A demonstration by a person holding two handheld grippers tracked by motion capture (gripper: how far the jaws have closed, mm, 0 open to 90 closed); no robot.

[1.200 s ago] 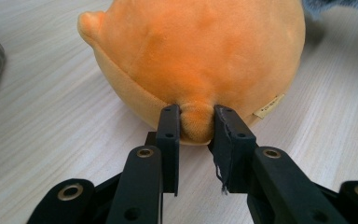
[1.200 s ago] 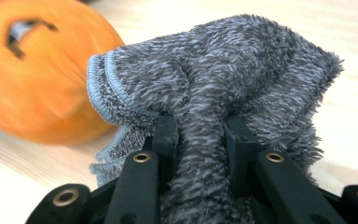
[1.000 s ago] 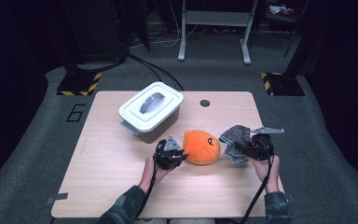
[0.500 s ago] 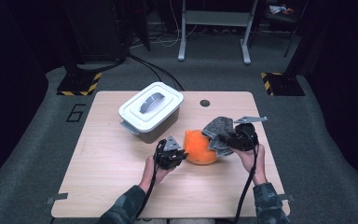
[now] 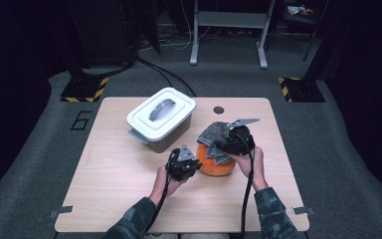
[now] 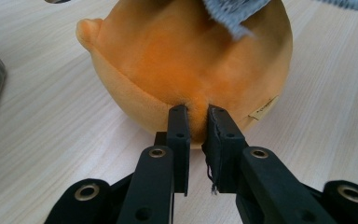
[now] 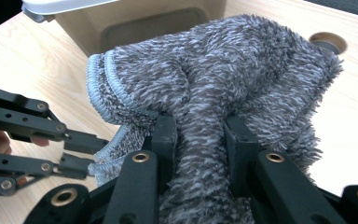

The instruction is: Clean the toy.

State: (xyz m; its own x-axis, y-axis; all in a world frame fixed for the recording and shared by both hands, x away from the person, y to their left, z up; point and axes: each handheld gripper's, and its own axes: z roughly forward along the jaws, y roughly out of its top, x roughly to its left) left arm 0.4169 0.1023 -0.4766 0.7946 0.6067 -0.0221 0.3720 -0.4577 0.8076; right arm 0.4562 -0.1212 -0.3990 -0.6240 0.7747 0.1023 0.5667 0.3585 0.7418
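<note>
Orange plush toy [image 5: 218,164] sits mid-table beside the lidded box [image 5: 160,118], its fabric pinched in the just-narrowed jaws of the left gripper [image 6: 196,122]. The right gripper [image 7: 196,128] clamps a fluffy grey cloth [image 7: 223,74] over the toy's top — the draping or wiping step, I judge. Next, the cloth likely needs lowering squarely while the left grip steadies the toy.

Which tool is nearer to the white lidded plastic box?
Left. The left tool, pinching the orange plush toy, sits just below the box; the right tool, holding the grey fuzzy cloth, is farther right.

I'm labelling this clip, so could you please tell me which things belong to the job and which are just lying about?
In use:
orange plush toy, pinched by the left gripper
grey fluffy cloth, held by the right gripper over the toy

Lying about:
lidded white box
</note>
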